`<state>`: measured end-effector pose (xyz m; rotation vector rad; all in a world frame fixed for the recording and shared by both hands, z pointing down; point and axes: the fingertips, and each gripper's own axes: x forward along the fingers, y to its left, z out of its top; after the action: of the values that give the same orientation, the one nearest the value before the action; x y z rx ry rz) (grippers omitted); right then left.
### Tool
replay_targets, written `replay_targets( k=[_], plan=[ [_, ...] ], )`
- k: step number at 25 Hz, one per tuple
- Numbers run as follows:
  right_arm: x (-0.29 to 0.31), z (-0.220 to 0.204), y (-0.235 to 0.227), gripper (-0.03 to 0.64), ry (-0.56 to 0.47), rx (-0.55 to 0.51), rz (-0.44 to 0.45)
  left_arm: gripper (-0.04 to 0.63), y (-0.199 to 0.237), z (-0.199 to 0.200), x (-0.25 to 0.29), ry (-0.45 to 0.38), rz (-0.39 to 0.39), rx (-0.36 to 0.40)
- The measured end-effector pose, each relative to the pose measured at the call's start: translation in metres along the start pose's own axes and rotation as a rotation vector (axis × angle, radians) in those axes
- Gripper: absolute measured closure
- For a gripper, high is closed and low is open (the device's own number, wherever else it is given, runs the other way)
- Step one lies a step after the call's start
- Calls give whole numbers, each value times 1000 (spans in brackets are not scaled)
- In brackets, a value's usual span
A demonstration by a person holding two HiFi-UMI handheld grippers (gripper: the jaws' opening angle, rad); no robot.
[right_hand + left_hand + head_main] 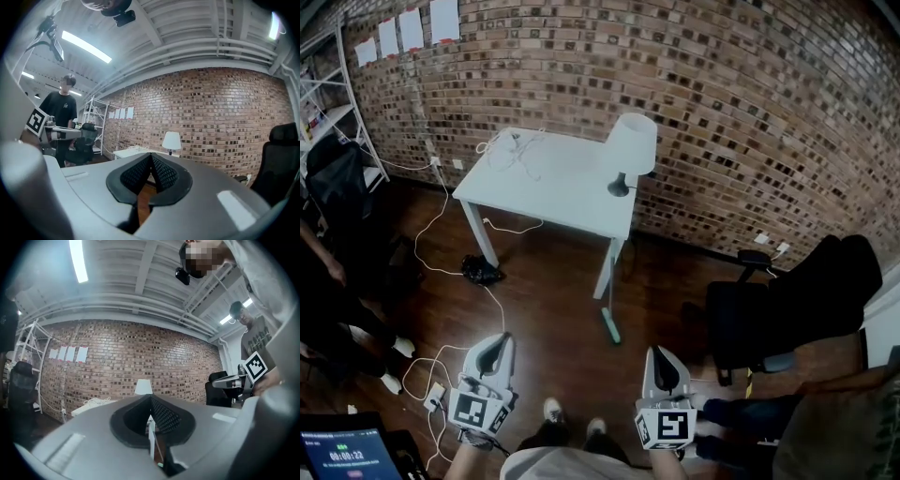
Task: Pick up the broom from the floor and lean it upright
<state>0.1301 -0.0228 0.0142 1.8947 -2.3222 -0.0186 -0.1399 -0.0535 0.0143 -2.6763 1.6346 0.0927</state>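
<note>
Head view: the broom [610, 324] showed as a short pale stick with a teal end on the dark wood floor [553, 319], at the foot of the near right leg of the white tabletop [553, 183], teal end nearer the person. Could not tell if it lay flat or was propped on the leg. The left hand-held gripper [496, 341] and the right hand-held gripper [657, 353] were both held low in the near part of the scene, well apart from the broom, one on each side of the person's shoes [573, 411]. In the left gripper view the left hand-held gripper [151, 398] was clenched, its tips meeting with nothing gripped; a sliver of the table leg and the broom's teal end [160, 465] showed through the gap below the tips. In the right gripper view the right hand-held gripper [150, 155] was also clenched and empty. A white lamp [632, 146] stood at the far right corner of the tabletop and a tangle of white cable [514, 147] lay at its far left. A black office chair [787, 305] stood on the right, against the brick wall [722, 94].
</note>
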Motion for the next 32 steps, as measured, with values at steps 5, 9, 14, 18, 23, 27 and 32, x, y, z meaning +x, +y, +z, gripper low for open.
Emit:
replay_targets(
  k=[5, 9, 14, 18, 23, 27, 32],
  plan=[
    [-65, -35, -8, 604, 45, 14, 1, 597, -31, -20, -47, 19, 15, 1],
    [-140, -41, -10, 604, 10, 29, -1, 597, -71, -18, -101, 11, 22, 18],
    [-256, -44, 2, 604, -18, 48, 59, 597, -168, -6, -195, 8, 3, 47],
    [-332, -52, 10, 604, 8, 61, 71, 597, -226, -2, -260, 16, -23, 39],
    [-374, -56, 25, 604, 9, 66, 82, 597, -239, -4, -309, 28, -9, 27],
    [-385, -52, 36, 605, 15, 64, 75, 597, -231, 4, -324, 10, 7, 31],
    [-379, -47, 47, 606, 22, 46, 73, 597, -215, 13, -326, -8, 23, 40]
  ],
)
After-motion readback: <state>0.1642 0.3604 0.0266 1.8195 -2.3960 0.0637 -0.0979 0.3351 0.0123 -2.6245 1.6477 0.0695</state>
